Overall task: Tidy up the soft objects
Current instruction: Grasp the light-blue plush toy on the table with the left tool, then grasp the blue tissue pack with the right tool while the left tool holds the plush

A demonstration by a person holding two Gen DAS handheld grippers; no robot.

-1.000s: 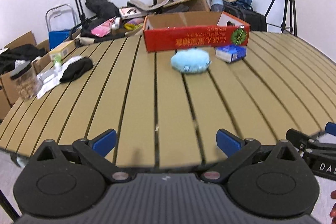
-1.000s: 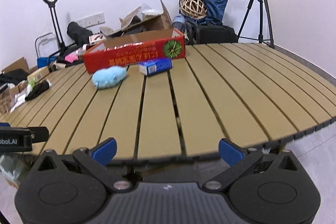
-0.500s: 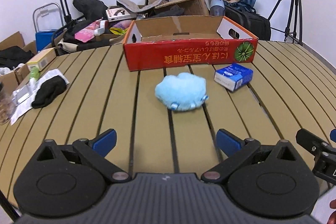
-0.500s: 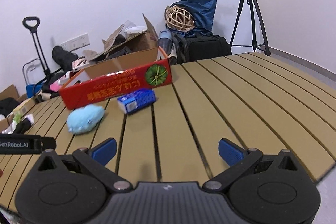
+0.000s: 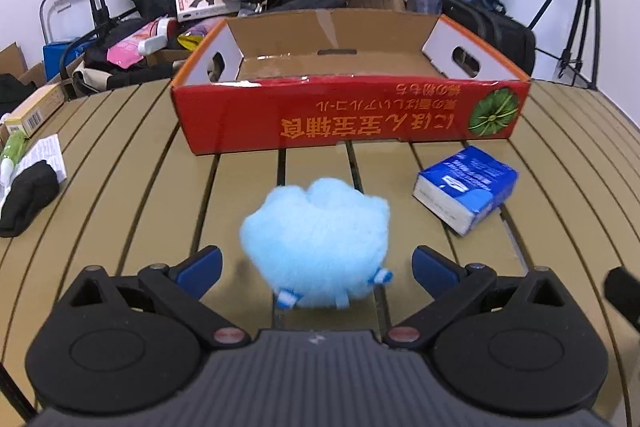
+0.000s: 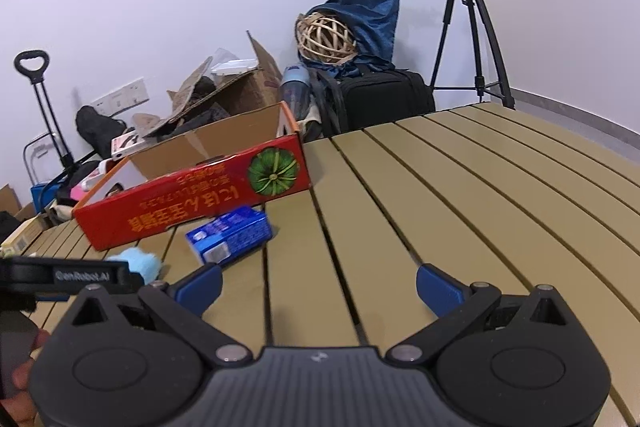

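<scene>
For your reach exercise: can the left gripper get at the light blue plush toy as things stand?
Probably yes. The left gripper is open, the light blue plush toy lies between its fingers on the table, and nothing stands between them.

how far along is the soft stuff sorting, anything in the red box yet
Nothing looks done: the visible part of the red box shows no soft items. In hand: the open left gripper brackets the blue plush, not clamped. Left: plush, tissue pack and black cloth on the table; right gripper open, idle.

The left tongs (image 5: 316, 267) have advanced until the blue plush (image 5: 316, 243) sits between their spread tips.
</scene>
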